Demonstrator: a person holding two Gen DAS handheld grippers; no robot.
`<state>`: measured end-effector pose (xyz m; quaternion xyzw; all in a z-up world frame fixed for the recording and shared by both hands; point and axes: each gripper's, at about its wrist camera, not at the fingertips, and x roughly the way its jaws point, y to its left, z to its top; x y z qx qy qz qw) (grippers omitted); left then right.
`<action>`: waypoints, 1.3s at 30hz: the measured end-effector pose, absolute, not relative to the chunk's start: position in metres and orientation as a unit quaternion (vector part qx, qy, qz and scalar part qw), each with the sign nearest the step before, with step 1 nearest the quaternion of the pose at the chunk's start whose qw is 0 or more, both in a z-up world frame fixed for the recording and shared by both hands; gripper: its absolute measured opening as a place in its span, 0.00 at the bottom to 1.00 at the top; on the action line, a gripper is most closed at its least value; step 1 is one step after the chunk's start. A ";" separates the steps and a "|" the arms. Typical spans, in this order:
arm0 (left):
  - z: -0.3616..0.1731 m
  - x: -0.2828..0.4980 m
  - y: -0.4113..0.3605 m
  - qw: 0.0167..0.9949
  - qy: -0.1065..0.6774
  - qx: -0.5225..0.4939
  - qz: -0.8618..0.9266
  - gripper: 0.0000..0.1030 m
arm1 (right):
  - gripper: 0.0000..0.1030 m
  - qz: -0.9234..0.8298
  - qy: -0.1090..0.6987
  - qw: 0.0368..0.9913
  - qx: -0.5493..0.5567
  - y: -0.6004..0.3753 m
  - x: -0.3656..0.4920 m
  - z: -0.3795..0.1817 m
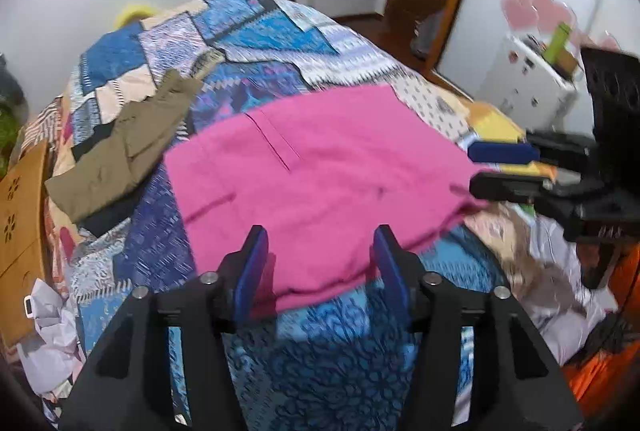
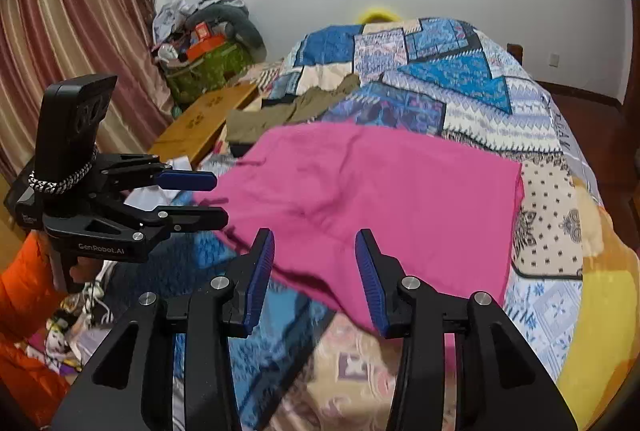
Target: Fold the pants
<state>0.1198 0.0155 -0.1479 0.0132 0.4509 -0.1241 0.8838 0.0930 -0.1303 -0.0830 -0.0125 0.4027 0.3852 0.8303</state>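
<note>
While both pairs of tongs stand apart with nothing clamped between them, the pink pants (image 1: pixel 320 167) lie free on the bed (image 1: pixel 248 43), already folded into a broad slab. The left tongs (image 1: pixel 320 255) hover over the near hem, pads on either side of the cloth's edge but not pressing it. The right tongs (image 2: pixel 316 271) hang the same way over the near edge in their own view. Each pair also shows in the other's camera: the right tongs coming in from the right side at the pants' corner, the left tongs from the left side just beside the opposite corner.

The slab runs with its long axis across the bed, from one pair of tongs to the other, and stretches away from both toward the far end of the bed. So each hand is nearest its own near corner; neither is plainly closer to the middle. Any further fold would likely take one end across to the other along that axis.

Beyond the pink pants, well apart on the patchwork quilt, lies a pair of olive pants (image 1: pixel 124 147), crumpled, near a wooden board (image 2: pixel 204 119) at the bedside
</note>
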 end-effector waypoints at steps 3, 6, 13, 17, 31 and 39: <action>-0.148 0.133 0.019 0.885 0.452 0.000 -0.109 0.55 | 0.37 0.380 0.409 0.830 0.001 -0.122 0.103 -0.087; -0.156 0.144 0.021 0.881 0.462 -0.014 -0.103 0.55 | 0.37 0.371 0.427 0.825 0.006 -0.114 0.110 -0.100; -0.190 0.148 0.026 0.866 0.494 0.002 -0.082 0.55 | 0.37 0.362 0.457 0.813 -0.008 -0.112 0.109 -0.132; -0.190 0.137 0.039 0.868 0.490 -0.005 -0.079 0.55 | 0.37 0.353 0.454 0.818 -0.010 -0.125 0.105 -0.129; -0.192 0.111 0.067 0.868 0.492 -0.030 -0.062 0.58 | 0.35 0.270 0.476 0.837 0.030 -0.200 0.096 -0.140; -0.184 0.111 0.067 0.867 0.494 -0.030 -0.057 0.57 | 0.36 0.238 0.491 0.836 0.049 -0.230 0.092 -0.146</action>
